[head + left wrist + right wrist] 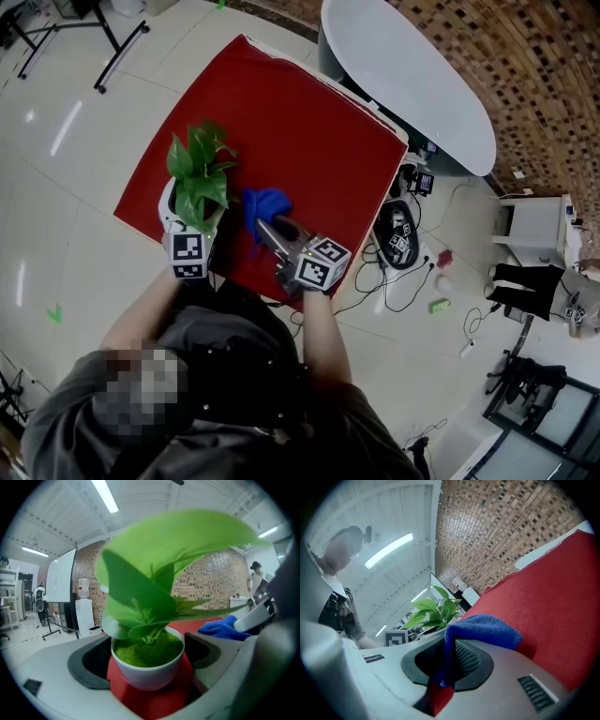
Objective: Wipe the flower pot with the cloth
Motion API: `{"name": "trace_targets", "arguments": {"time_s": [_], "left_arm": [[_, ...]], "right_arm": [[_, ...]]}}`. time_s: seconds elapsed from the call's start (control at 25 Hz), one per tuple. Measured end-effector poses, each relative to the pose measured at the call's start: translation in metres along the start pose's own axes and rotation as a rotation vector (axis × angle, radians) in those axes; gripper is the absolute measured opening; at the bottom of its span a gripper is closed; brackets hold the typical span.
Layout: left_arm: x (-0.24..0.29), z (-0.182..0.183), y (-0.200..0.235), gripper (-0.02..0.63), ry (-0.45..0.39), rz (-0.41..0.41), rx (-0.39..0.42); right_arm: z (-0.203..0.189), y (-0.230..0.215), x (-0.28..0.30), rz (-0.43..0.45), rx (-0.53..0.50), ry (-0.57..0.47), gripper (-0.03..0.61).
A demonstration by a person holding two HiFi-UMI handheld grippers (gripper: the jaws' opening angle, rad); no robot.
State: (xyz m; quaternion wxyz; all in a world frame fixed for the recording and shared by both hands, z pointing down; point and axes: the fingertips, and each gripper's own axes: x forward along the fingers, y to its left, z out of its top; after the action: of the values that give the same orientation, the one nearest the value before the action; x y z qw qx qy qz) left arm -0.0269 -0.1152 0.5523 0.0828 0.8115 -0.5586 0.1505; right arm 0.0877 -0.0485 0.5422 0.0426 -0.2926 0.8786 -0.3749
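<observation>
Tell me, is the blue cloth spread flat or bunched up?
Bunched up: the right claw pinches the cloth, and it humps in folds.

My pale grey plastic fingers (520, 667) have black pads (471, 660). The soft fuzzy cloth (483, 627) is deep blue, the round flower pot (147, 674) white, its leaves (178, 541) green, the bench cover (281, 112) red.

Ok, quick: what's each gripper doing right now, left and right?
Left gripper: closed on the white flower pot.
Right gripper: closed on the blue cloth.

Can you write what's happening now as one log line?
left tongs: shut on flower pot | right tongs: shut on blue cloth | cloth: not touching pot
</observation>
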Motion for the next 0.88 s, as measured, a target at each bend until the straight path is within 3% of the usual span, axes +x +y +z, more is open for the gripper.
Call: {"name": "trace_targets", "arguments": {"time_s": [0.16, 0.4, 0.52, 0.72, 0.88], "left_arm": [[-0.004, 0.000, 0.000, 0.488, 0.012, -0.027, 0.031], [-0.005, 0.007, 0.001, 0.486, 0.014, -0.143, 0.061], [-0.006, 0.007, -0.001, 0.485, -0.008, -0.264, 0.097], [-0.013, 0.005, -0.012, 0.485, -0.053, -0.537, 0.246], [-0.006, 0.007, -0.012, 0.485, -0.069, -0.674, 0.274]], "right_arm": [[0.006, 0.001, -0.003, 0.002, -0.005, -0.002, 0.049], [0.022, 0.000, 0.010, 0.008, -0.032, 0.018, 0.049], [0.027, -0.005, 0.028, 0.003, -0.049, 0.035, 0.049], [0.035, -0.020, 0.060, -0.010, -0.028, 0.044, 0.050], [0.035, -0.039, 0.081, -0.027, -0.061, 0.120, 0.049]]}}
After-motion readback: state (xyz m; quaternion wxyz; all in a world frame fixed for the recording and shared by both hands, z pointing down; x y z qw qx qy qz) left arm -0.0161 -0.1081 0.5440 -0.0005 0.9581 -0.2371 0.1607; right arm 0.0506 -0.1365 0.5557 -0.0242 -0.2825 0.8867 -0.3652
